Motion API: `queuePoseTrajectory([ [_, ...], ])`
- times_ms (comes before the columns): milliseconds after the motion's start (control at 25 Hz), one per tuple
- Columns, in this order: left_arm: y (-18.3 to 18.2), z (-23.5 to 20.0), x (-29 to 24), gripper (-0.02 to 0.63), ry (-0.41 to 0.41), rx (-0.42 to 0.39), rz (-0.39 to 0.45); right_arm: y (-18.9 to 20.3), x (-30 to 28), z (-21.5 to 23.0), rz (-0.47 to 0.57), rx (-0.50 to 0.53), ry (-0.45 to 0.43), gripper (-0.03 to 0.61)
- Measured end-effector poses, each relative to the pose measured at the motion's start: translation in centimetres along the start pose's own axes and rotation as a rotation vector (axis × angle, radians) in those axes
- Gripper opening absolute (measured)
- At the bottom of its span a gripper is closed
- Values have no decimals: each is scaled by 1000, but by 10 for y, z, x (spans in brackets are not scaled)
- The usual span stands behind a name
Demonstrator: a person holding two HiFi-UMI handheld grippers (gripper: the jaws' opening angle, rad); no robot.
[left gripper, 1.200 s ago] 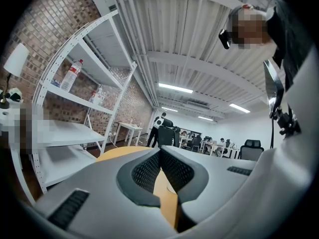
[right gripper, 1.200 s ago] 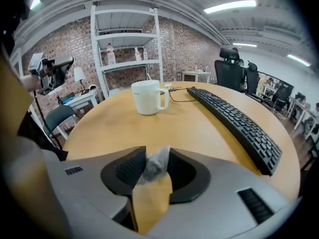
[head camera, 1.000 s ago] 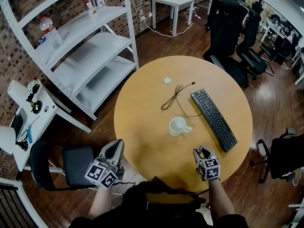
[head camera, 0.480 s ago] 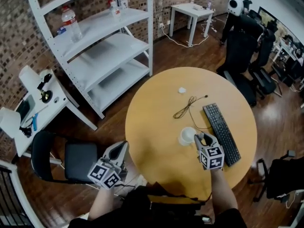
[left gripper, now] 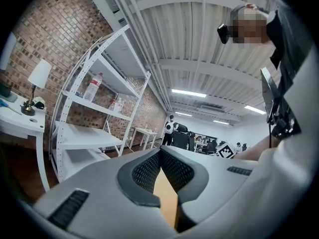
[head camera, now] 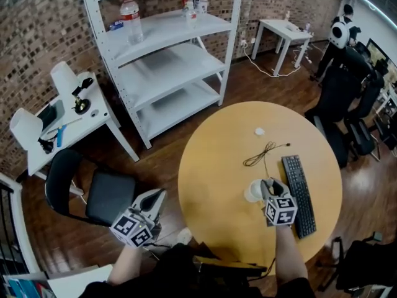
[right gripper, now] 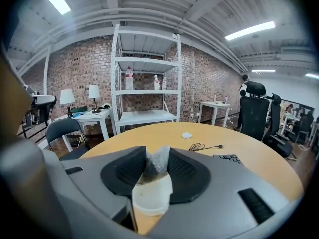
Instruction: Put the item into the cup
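Observation:
A white cup (head camera: pixel 252 191) stands on the round wooden table (head camera: pixel 211 179). My right gripper (head camera: pixel 269 183) hovers right at the cup, on its right side, shut on a small greyish translucent bag. In the right gripper view the bag (right gripper: pixel 156 164) is pinched between the two pads, and the cup's open mouth (right gripper: pixel 151 197) lies directly below it. My right gripper (right gripper: pixel 156 157) points across the table. My left gripper (head camera: pixel 157 195) hangs off the table's left edge, above the floor. In the left gripper view its pads (left gripper: pixel 149 169) meet at the tips with nothing between them.
A black keyboard (head camera: pixel 299 194) lies just right of the cup, a coiled black cable (head camera: pixel 263 154) beyond it, and a small white object (head camera: pixel 259 131) farther back. A black chair (head camera: pixel 93 191) stands left of the table, with a white shelf unit (head camera: pixel 167 54) and a side table (head camera: pixel 56 126) behind.
My right gripper has moved forward from the table's near edge to the cup, carrying the bag. The head view has swung left. The left gripper has stayed by the chair.

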State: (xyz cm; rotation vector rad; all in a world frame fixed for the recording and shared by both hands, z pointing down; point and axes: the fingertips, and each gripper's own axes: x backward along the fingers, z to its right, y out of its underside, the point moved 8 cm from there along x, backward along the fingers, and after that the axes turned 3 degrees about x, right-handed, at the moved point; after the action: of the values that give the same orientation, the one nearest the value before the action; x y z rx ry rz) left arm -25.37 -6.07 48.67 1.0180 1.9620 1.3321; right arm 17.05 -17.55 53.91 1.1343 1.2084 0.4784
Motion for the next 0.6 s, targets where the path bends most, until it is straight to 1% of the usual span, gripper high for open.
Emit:
queuePoseTrajectory([
  [40,1,-3,4,-8,-8,-1,-4,0,-1,0,6,-5,3,148],
  [80,1,-5,7,-8,-15,0,-5,-1,-1,0,14,-7,9,171],
  [240,3,-12,10,-8,-19,10,-5,-4,2,-1,46,-14,22,173],
  [360,2,-9,0,-8,9,5,-9,-1,8,-2,52,-21,22,173],
  [440,-1,-5,-8,-7,36,0,-9,1,12,-2,56,-40,16,242],
  [480,-3,-3,-13,-7,51,-5,-11,2,14,-1,63,-51,16,255],
  [600,-5,5,-26,-7,94,-30,-24,1,21,1,89,-60,24,255],
])
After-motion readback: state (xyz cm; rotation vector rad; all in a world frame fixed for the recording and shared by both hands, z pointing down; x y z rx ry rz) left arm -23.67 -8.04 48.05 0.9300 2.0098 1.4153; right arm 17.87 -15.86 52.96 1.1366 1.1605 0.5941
